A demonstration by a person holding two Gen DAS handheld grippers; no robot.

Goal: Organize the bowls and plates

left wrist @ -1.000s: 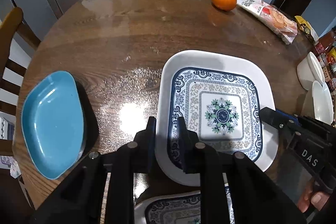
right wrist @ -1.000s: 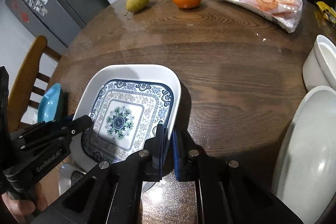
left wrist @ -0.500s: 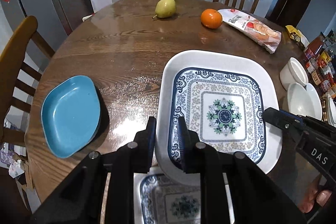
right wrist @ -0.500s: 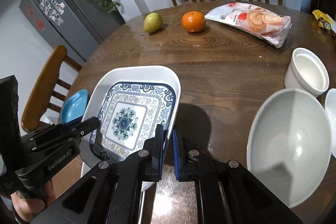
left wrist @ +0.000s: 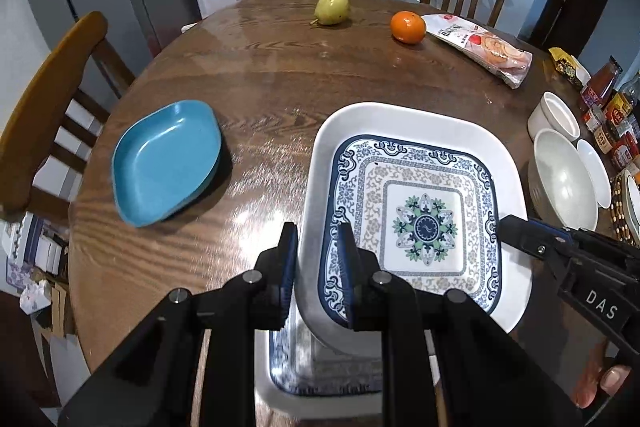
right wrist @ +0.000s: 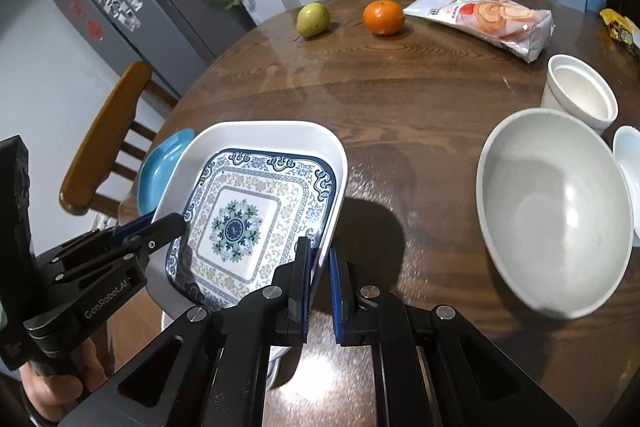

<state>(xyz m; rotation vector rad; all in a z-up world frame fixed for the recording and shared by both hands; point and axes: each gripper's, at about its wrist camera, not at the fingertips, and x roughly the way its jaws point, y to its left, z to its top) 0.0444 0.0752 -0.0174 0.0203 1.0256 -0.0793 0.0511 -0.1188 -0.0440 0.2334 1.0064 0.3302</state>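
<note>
Wooden table (left wrist: 280, 75); both grippers clamp patterned plate (left wrist: 420, 211), hiding most of matching plate (left wrist: 320, 375) beneath.

Left gripper (left wrist: 318, 267) clamps patterned square plate (left wrist: 416, 211) rim, lifted above a matching plate (left wrist: 320, 371); blue dish (left wrist: 164, 163) on table (left wrist: 280, 75).

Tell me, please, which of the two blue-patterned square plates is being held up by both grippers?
The upper patterned plate, gripped on its left rim by the left gripper and on its right rim by the right gripper; the lower patterned plate lies beneath it.
</note>
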